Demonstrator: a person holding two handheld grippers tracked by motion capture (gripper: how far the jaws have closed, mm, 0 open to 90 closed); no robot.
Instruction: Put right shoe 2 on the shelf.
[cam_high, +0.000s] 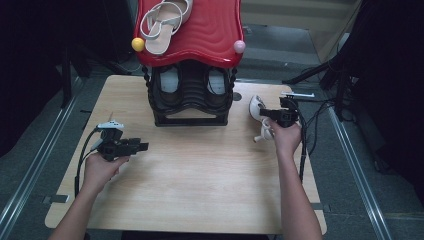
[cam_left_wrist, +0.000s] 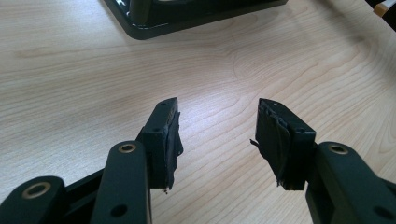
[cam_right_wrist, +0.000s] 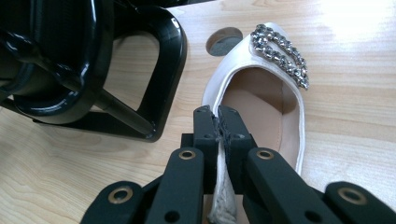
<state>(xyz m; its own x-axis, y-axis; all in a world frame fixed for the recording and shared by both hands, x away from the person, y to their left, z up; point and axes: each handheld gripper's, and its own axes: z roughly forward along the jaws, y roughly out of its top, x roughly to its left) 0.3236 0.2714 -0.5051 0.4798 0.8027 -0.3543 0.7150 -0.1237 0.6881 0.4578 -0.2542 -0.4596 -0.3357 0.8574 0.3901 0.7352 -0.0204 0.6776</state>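
Right gripper (cam_right_wrist: 218, 122) clenched on the side edge of the white shoe (cam_right_wrist: 261, 100), on the table (cam_high: 200, 170) just right of the black rack (cam_high: 190, 97). Heel cut off under the jaws. Left gripper (cam_left_wrist: 217, 140) released, over bare wood. Rack's lower shelf dark, contents hard to make out.

A light wooden table (cam_high: 200, 190) carries a black shoe rack (cam_high: 190, 102) standing at its far middle, with a white high-heeled shoe (cam_high: 257, 107) lying on the wood just to the right of that rack.
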